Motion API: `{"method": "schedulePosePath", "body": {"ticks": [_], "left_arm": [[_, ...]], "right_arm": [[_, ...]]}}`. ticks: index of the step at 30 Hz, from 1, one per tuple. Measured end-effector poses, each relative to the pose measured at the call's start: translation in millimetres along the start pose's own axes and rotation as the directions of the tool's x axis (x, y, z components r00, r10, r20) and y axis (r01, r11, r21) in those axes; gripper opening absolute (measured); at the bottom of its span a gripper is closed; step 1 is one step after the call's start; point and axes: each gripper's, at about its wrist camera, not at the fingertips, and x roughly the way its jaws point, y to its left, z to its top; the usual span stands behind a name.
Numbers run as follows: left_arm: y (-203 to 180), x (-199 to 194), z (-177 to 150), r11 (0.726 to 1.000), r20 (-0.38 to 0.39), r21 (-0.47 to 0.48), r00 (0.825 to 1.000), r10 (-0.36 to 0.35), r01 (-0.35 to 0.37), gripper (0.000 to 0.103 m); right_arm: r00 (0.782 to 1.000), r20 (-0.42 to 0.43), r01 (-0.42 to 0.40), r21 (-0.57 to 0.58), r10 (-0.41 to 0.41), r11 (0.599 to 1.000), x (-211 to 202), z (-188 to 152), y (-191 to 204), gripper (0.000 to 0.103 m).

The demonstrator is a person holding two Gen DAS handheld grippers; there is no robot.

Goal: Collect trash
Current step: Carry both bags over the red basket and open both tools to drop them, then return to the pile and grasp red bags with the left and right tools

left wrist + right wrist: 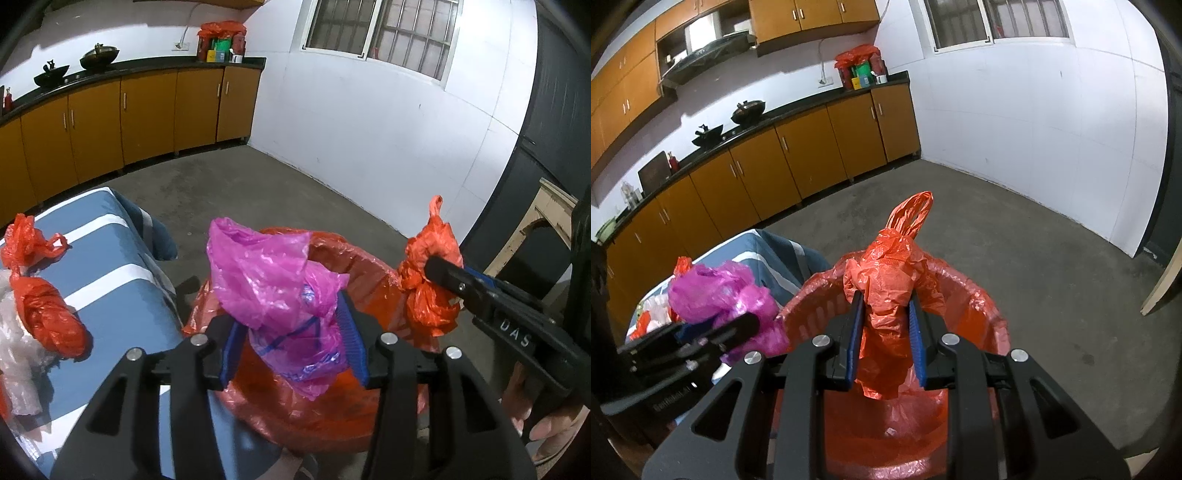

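While the left tongs [291,339] pinch a crumpled pink plastic bag [273,280] above the red-lined bin [354,266], the right tongs [884,345] clamp a wadded red plastic bag [886,280] over the same bin's mouth. Beside the bin, more red bags [44,314] and clear plastic [14,354] lie along the near edge of the blue-striped table [122,280].

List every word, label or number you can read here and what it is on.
"DAS": white letters on the body of the right gripper, seen from the left wrist view.
Embossed lettering on the body of the left gripper: too blurred to read.
Blue print on the pink bag: crumpled, unreadable.
Boxes on the counter: too small to read.
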Motion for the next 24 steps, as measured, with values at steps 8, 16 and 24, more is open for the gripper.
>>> {"method": "schedulePosePath", "body": {"ticks": [8,16,24], "left_arm": [[6.0,7.5,-4.2,1.0,-0.031,-0.025,0.999,-0.012,0.011,0.063],[31.3,-12.8,-16.4,0.991,0.009,-0.074,0.994,0.11,-0.109,0.07],[68.6,-63.7,-38.0,0.941,0.078,-0.122,0.942,0.327,-0.317,0.077]], "right_arm": [[1.0,0.009,-0.003,0.035,0.002,0.999,-2.9,1.8,-8.4,0.052],[0.998,0.038,0.057,-0.017,-0.056,0.998,-9.9,5.2,-1.9,0.057],[0.998,0.044,0.052,-0.104,-0.048,0.993,-10.1,-0.8,25.8,0.057]]}}
